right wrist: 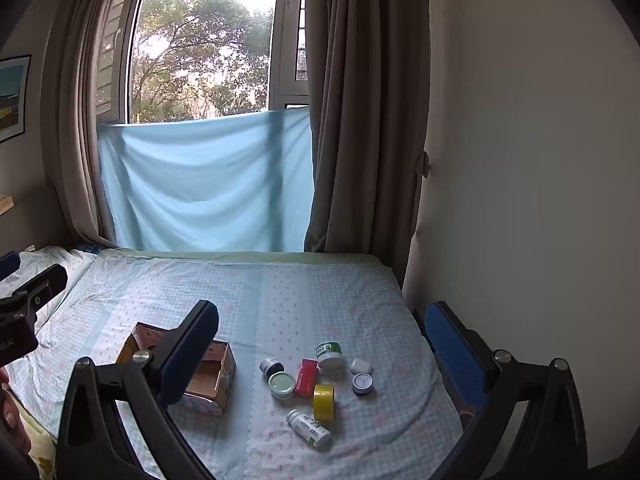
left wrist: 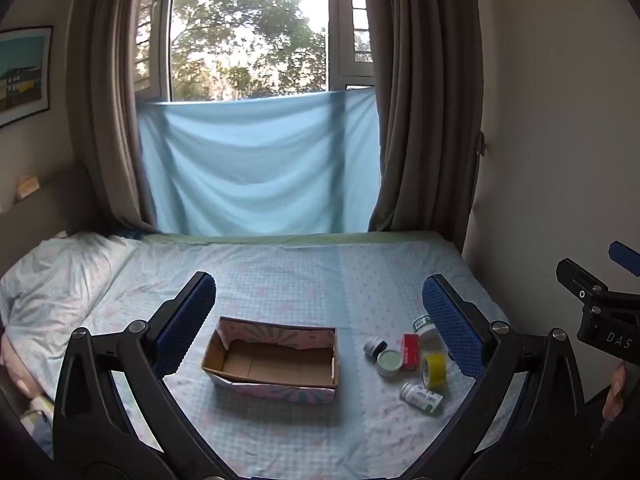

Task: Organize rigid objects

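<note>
An open cardboard box point(left wrist: 280, 392) with a pink patterned outside sits empty on the bed. To its right lies a cluster of items: a small dark jar point(left wrist: 375, 347), a green-lidded tin point(left wrist: 389, 362), a red carton point(left wrist: 411, 351), a yellow tape roll point(left wrist: 434, 369), a white bottle point(left wrist: 422, 398) on its side and a green-labelled white jar point(left wrist: 424, 326). My left gripper point(left wrist: 318, 296) hovers open above the box. My right gripper point(right wrist: 322, 320) hangs open above the cluster, holding nothing. The right wrist view also shows a purple-rimmed jar point(right wrist: 363, 383) and a small white case point(right wrist: 361, 366).
The bed's checked sheet point(right wrist: 280, 292) stretches back to a blue cloth point(right wrist: 208, 184) hung under the window, with brown curtains either side. A pillow point(left wrist: 60, 280) lies at the left. A wall point(right wrist: 520, 200) borders the bed's right edge.
</note>
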### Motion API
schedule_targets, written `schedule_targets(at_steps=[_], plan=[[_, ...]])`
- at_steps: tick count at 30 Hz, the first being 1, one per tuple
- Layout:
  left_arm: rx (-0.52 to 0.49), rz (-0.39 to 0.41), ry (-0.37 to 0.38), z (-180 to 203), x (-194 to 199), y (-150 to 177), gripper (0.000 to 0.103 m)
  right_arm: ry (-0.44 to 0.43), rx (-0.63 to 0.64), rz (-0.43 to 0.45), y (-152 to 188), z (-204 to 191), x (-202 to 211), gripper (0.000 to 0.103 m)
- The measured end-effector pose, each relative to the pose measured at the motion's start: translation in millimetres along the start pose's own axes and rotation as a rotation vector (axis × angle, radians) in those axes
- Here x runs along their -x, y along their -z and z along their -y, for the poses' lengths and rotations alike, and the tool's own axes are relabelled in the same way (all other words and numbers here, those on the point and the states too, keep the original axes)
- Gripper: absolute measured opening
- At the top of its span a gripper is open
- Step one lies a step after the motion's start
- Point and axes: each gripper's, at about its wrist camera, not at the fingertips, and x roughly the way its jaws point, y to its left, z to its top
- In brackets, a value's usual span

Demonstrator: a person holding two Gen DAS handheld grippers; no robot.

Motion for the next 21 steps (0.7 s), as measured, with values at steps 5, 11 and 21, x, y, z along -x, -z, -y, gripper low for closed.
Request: schedule_targets(at_steps=[5,11,21], plan=[[0.001,0.003,0.009,-1.5,-2.9,0.0,0.103,0.011,0.002,0.014,0.5,-2.4,3.3,0.103],[0.001,0.003,0.014,-3.4,-5.1,0.6,0.103,0.012,0.006,0.013,1.0,-4.9,0.9,0.103],[0.008,0.002,0.013,-8.2,-7.2,0.6,0.102,0.011,0.012,0.009,0.6,-10.6,-1.7,0.103]])
